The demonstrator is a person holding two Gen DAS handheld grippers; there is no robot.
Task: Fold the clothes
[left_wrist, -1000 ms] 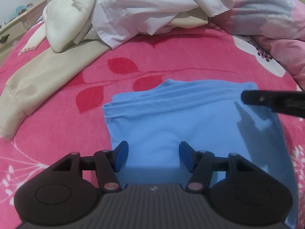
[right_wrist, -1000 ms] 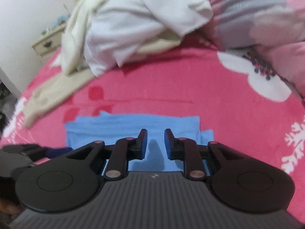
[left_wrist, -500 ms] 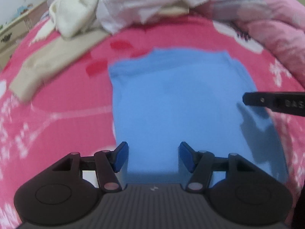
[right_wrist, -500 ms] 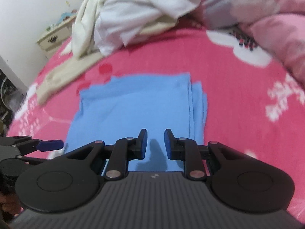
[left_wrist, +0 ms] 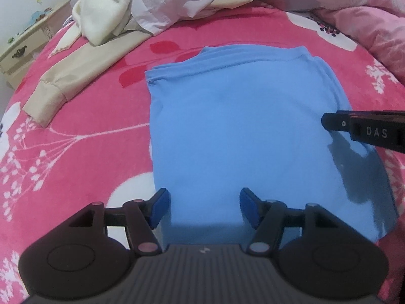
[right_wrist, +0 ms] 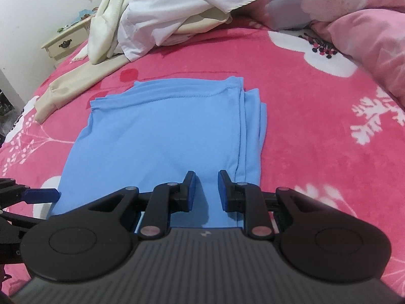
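Observation:
A light blue garment [left_wrist: 243,131] lies folded flat into a rectangle on the pink bed; it also shows in the right wrist view [right_wrist: 162,131], with stacked layer edges along its right side. My left gripper [left_wrist: 203,206] is open and empty, above the garment's near edge. My right gripper [right_wrist: 206,190] is open with a narrow gap, empty, above the near right part of the garment. The right gripper's finger [left_wrist: 364,129] shows at the right of the left wrist view. The left gripper's blue fingertip [right_wrist: 41,192] shows at the left of the right wrist view.
A heap of white and cream clothes [left_wrist: 177,2] lies at the far side of the bed, with a beige sleeve [left_wrist: 76,76] trailing left. A pink quilt [right_wrist: 367,25] is bunched at the far right. A cream nightstand [left_wrist: 22,48] stands beyond the bed's left edge.
Both grippers have pulled back toward me and risen, so the whole folded blue garment now shows. Neither gripper's opening has changed.

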